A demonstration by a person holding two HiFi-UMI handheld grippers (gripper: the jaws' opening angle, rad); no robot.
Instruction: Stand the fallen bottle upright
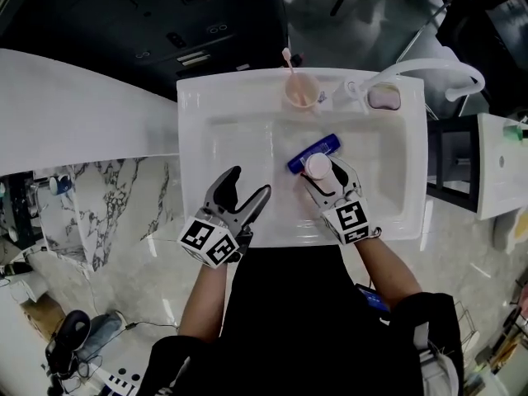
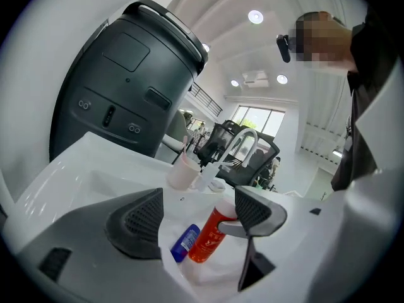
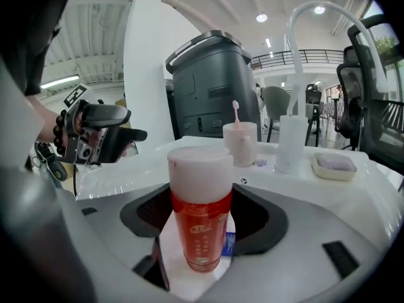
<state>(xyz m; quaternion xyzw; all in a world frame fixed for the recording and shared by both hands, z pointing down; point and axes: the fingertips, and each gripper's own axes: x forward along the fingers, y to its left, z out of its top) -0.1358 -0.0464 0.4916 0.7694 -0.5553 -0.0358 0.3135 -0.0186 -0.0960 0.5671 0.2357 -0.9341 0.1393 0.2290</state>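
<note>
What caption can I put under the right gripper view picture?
The right gripper holds a red bottle with a white cap upright in the white sink.

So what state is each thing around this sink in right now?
Red plastic bottle with white cap: upright, held by right gripper.
Blue plastic bottle: lying on its side in the white sink basin.
Pink cup: upright, toothbrush inside.
Right gripper: shut on the red bottle.
Left gripper: open, empty.
</note>
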